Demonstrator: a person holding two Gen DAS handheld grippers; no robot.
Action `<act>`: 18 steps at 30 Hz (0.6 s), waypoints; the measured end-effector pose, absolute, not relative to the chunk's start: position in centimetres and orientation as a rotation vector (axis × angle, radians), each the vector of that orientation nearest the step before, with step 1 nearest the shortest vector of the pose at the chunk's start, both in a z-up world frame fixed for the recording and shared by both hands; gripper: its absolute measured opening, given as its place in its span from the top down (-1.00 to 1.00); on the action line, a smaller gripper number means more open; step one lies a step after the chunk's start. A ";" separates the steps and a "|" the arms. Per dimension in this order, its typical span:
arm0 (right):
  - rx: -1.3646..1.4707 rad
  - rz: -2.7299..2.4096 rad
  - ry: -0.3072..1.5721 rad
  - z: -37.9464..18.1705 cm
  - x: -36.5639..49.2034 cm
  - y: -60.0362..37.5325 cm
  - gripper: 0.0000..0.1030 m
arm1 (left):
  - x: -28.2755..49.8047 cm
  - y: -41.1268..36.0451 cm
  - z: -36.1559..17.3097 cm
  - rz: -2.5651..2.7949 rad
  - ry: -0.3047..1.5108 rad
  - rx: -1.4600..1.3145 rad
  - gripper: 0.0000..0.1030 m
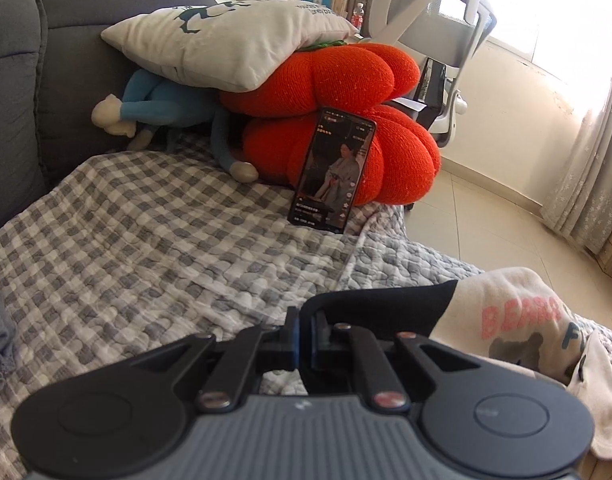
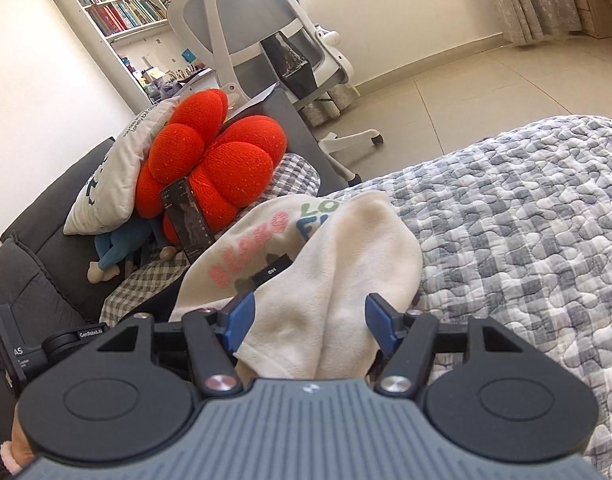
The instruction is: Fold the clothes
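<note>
Cream fleece, soft and rumpled: the printed sweatshirt [image 2: 330,264] is lying on the quilted grey-checked blanket [image 2: 526,232], bunching up between the blue pads of the right gripper [image 2: 310,320], whose jaws are standing apart, pressing nothing. The left gripper [image 1: 304,340] is sitting pinched together, with the garment's black trim just beside its right-hand finger; whether it is nipping cloth, I cannot tell. Ahead of both, a phone [image 1: 332,170] is leaning against a plump, ribbed orange knitted cushion [image 1: 346,128].
</note>
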State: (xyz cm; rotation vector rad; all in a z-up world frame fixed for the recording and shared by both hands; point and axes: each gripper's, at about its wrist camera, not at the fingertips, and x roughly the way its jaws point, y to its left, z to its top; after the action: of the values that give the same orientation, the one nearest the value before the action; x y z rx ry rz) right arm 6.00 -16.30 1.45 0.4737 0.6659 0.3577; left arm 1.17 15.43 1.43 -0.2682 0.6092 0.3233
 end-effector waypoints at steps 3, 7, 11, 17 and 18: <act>0.471 0.342 0.678 1.1 6.3 -16.4 -0.27 | 1.3 15.6 1.3 0.347 0.619 -0.250 0.89; 0.470 0.315 0.702 0.4 7.1 -16.7 -0.27 | 1.7 15.7 0.5 0.345 0.659 -0.252 0.89; 0.486 0.299 0.727 -0.3 8.0 -17.1 -0.27 | 1.9 15.8 0.1 0.333 0.680 -0.276 0.82; 0.536 0.305 0.758 -1.1 8.9 -17.3 -0.27 | 1.7 15.2 0.3 0.305 0.667 -0.285 0.22; 0.545 0.302 0.757 -1.2 9.0 -17.3 -0.27 | 1.6 15.0 0.4 0.295 0.662 -0.286 0.15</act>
State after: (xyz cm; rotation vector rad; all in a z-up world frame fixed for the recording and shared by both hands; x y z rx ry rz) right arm 8.98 -17.33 -1.21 0.5449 0.7575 0.3023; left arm 1.65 15.04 0.43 -0.2864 0.6615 0.2950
